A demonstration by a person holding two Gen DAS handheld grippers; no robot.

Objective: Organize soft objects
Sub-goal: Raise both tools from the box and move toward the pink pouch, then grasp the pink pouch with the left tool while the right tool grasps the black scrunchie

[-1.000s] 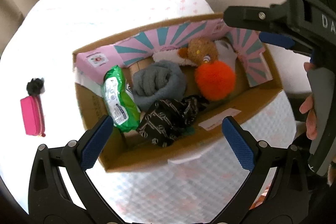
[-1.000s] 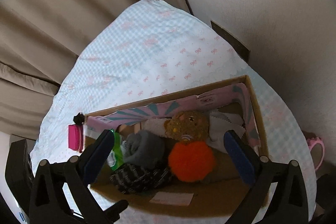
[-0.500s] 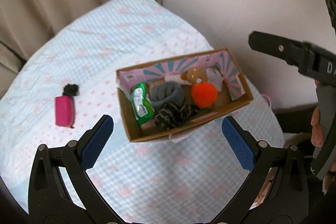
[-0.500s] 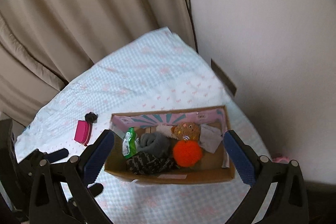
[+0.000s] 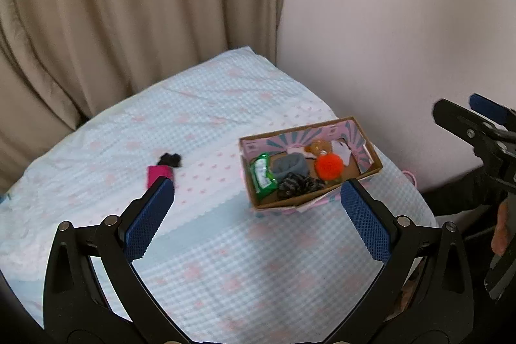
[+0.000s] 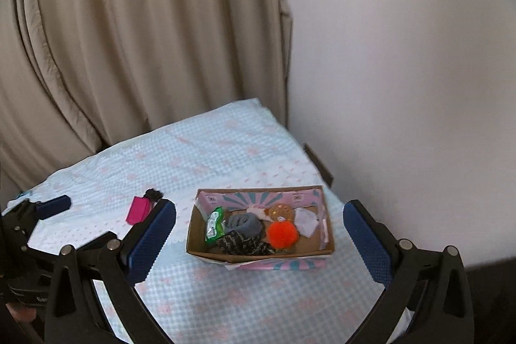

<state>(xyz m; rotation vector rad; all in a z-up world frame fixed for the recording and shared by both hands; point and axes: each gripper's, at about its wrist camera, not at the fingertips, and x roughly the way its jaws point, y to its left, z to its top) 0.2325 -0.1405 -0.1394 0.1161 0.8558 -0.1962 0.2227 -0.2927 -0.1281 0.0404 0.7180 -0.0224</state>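
Observation:
A cardboard box (image 5: 374, 171) (image 6: 258, 254) with a pink and teal lining sits on the bed. Inside it lie a green wipes pack (image 5: 262, 177) (image 6: 214, 224), a grey rolled sock (image 5: 289, 165) (image 6: 242, 224), a black patterned cloth (image 5: 298, 184) (image 6: 240, 244), an orange pompom (image 5: 329, 166) (image 6: 282, 233), a small brown bear (image 5: 318, 147) (image 6: 282, 212) and a white cloth (image 5: 342, 150) (image 6: 305, 222). My left gripper (image 5: 257, 216) and right gripper (image 6: 259, 239) both stand open and empty, well back from the box.
A pink pouch (image 5: 158, 173) (image 6: 139, 210) and a small black item (image 5: 170, 159) (image 6: 153, 193) lie on the blue checked bedspread (image 5: 225, 263) left of the box. Beige curtains (image 5: 113, 21) hang behind, a pale wall (image 5: 403, 21) at right. A person's hand (image 5: 501, 229) holds the right gripper.
Both grippers have pulled far up and back from the box, which now looks small. The box contents have not moved. Both grippers stayed open.

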